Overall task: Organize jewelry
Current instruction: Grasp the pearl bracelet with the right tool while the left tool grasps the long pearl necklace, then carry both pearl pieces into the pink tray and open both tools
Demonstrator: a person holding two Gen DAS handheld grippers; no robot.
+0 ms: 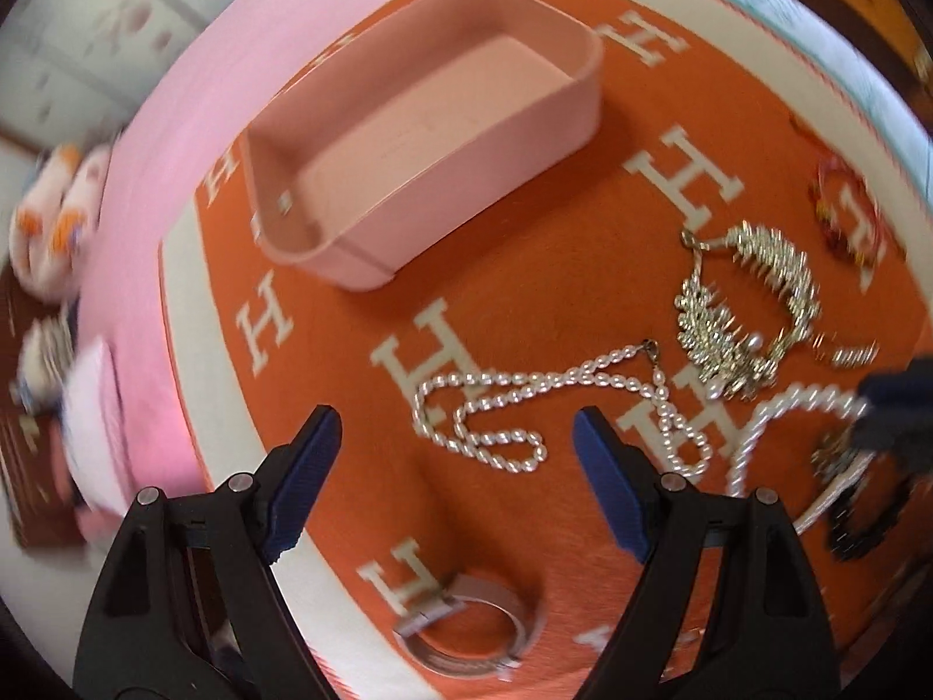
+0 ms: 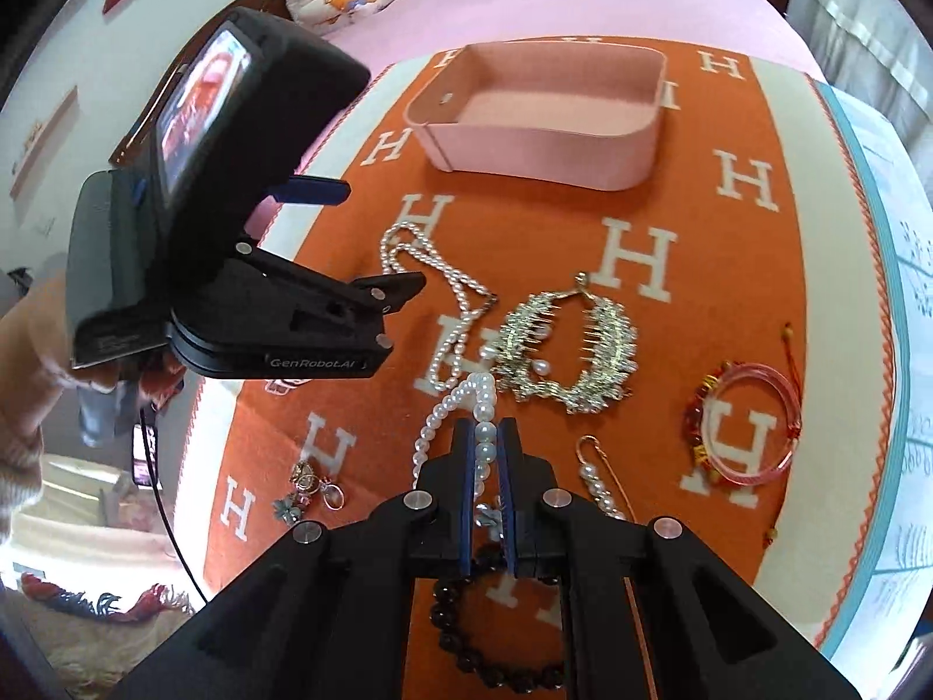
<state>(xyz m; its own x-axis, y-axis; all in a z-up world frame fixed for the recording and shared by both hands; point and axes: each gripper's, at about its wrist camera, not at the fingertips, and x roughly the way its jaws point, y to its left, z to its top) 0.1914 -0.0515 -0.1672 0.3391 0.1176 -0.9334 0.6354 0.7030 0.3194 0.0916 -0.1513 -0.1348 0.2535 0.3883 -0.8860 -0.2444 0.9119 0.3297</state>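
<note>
Jewelry spread on orange H-pattern blanket (image 2: 729, 268). Right gripper (image 2: 487, 437) clenched on big-bead pearl strand (image 2: 484, 408), just in front of the gold rhinestone necklace (image 2: 571, 344). Left gripper (image 1: 455, 431) released, jaws wide apart, hovering above small-bead pearl necklace (image 1: 495, 402). Pink tray (image 2: 542, 116) at far side, well apart from pieces. Red cord bracelet (image 2: 746, 426) to the right, black bead bracelet (image 2: 490, 630) under right gripper.

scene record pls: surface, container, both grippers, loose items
surface: orange blanket with white H letters
container: pink rectangular tray, nothing visible inside
left gripper: open, above the thin pearl chain
right gripper: shut on large-bead pearl necklace
loose items: gold crystal necklace, red cord bracelet, black bead bracelet, silver bangle
</note>
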